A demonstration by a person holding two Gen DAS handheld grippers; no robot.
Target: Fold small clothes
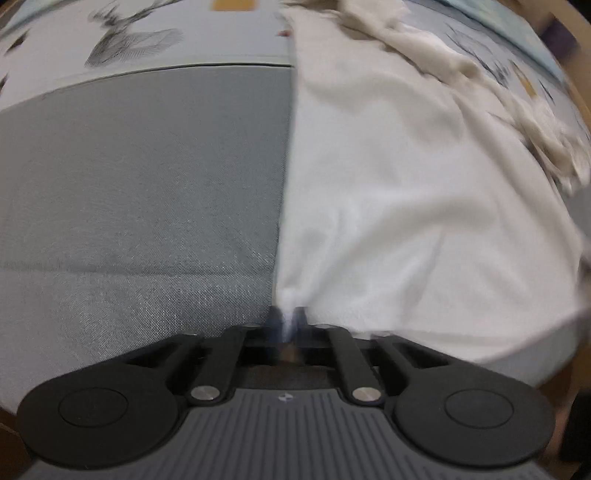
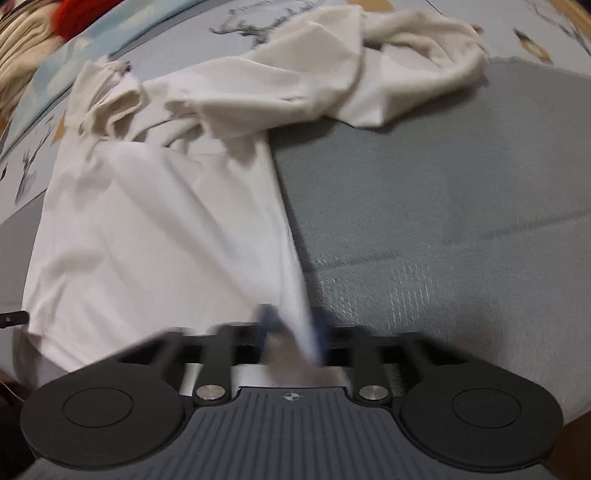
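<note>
A white garment [image 1: 406, 192] lies spread over a grey mat [image 1: 140, 192], its far part bunched up. In the left wrist view my left gripper [image 1: 287, 320] is shut on the garment's near left corner, with a pinch of white cloth between the blue pads. In the right wrist view the same garment [image 2: 159, 229] fills the left half over the grey mat [image 2: 443, 206]. My right gripper [image 2: 293, 325] is shut on the garment's near right edge, and the cloth runs down between its fingertips. Both views are blurred.
Beyond the mat lies a pale sheet [image 1: 155, 40] printed with deer sketches. Crumpled sleeves [image 2: 406, 48] of the garment rest at the mat's far edge. Something red [image 2: 79, 13] and a beige cloth [image 2: 18, 44] sit at the far left of the right wrist view.
</note>
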